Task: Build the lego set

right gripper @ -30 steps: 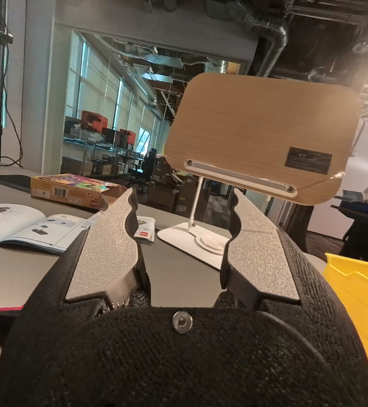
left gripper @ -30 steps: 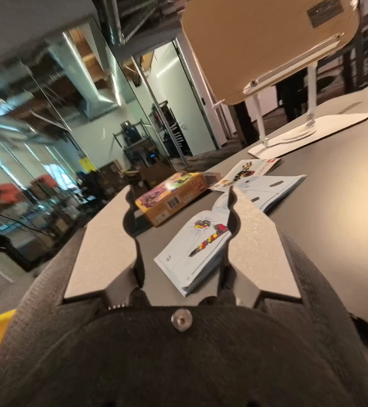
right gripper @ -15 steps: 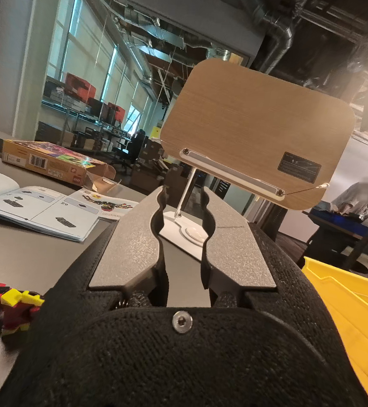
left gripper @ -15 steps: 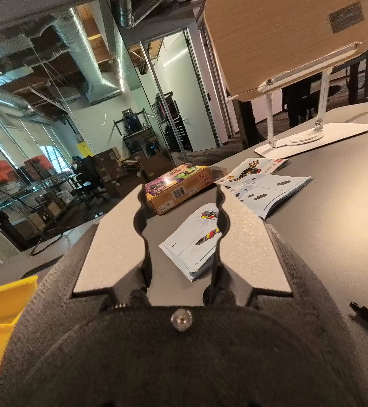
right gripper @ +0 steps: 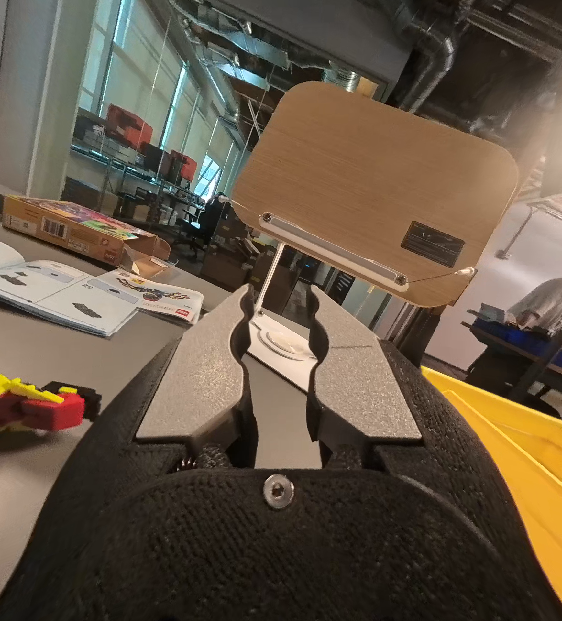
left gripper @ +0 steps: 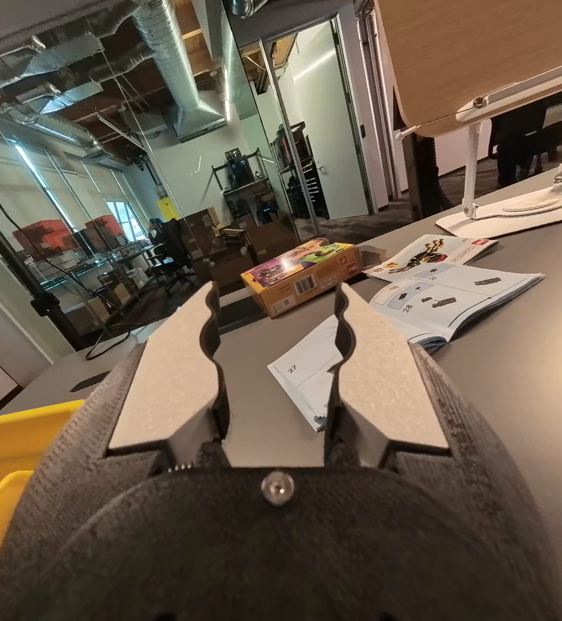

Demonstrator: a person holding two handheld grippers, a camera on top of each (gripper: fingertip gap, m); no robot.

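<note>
A small red, yellow and black lego model [right gripper: 27,406] lies on the grey table [right gripper: 71,363], left of my right gripper [right gripper: 279,292] and apart from it. The right gripper's jaws stand a narrow gap apart with nothing between them. My left gripper [left gripper: 276,295] is open and empty, held low over the table [left gripper: 508,386]. An open instruction booklet [left gripper: 447,302] lies just past its right finger; it also shows in the right wrist view [right gripper: 54,292]. The lego model is not in the left wrist view.
A lego box [left gripper: 303,275] [right gripper: 71,232] and a second booklet [left gripper: 434,255] [right gripper: 158,299] lie farther back. A wooden book stand [right gripper: 373,208] [left gripper: 491,60] rises on a white base. Yellow bins sit at the left [left gripper: 10,443] and the right [right gripper: 525,470]. A person [right gripper: 558,302] sits far right. One gripper's finger ends stand about 35 cm off the other's.
The right gripper's jaws have closed from wide to a narrow gap and the gripper has drawn back, bringing the lego model into view. The left gripper has swung and a yellow bin now shows.
</note>
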